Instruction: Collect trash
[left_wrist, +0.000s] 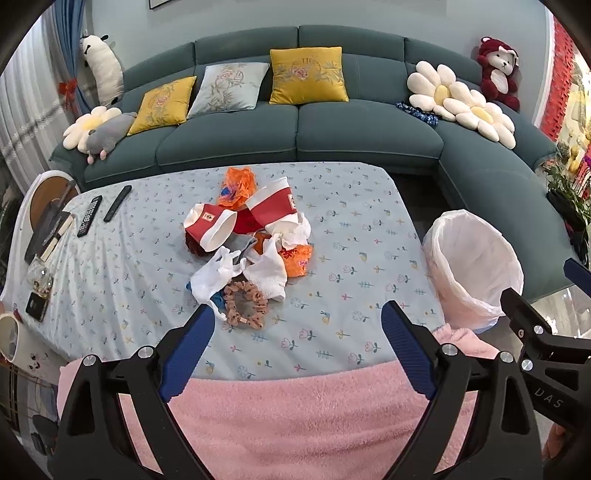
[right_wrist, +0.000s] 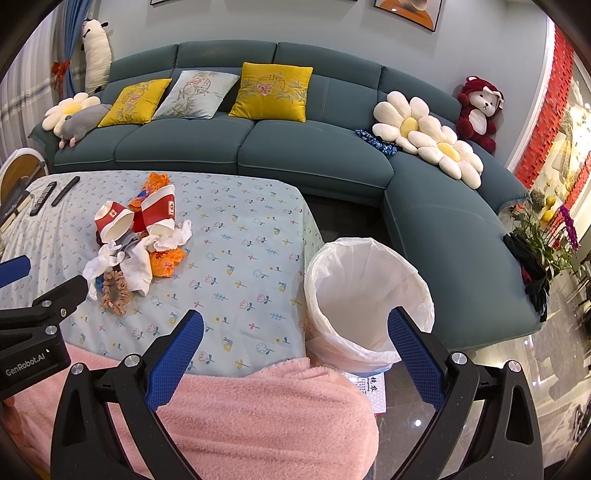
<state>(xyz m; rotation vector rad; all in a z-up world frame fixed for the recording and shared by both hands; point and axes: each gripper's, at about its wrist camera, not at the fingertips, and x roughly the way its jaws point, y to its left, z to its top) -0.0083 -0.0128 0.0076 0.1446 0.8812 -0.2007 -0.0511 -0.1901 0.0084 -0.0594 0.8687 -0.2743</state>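
A pile of trash lies mid-table: two red and white paper cups (left_wrist: 214, 230) (right_wrist: 114, 221), orange wrappers (left_wrist: 236, 184) (right_wrist: 168, 262), crumpled white tissues and bags (left_wrist: 266, 275) (right_wrist: 140, 269), and a tan scrunchie (left_wrist: 245, 304) (right_wrist: 115, 288) at its near edge. A bin lined with a white bag (left_wrist: 476, 273) (right_wrist: 365, 295) stands on the floor right of the table. My left gripper (left_wrist: 299, 314) hangs open above the table's near edge, just short of the scrunchie, nothing between its fingers. My right gripper (right_wrist: 295, 321) is open too, holding nothing, over the table corner and the bin.
The table wears a floral cloth (left_wrist: 351, 236) (right_wrist: 240, 236); remotes (left_wrist: 90, 219), a phone (left_wrist: 37, 304) and small items sit along its left side. A teal sofa (left_wrist: 303, 133) with cushions lies behind. Pink fleece (left_wrist: 295, 417) (right_wrist: 258, 413) covers the near foreground.
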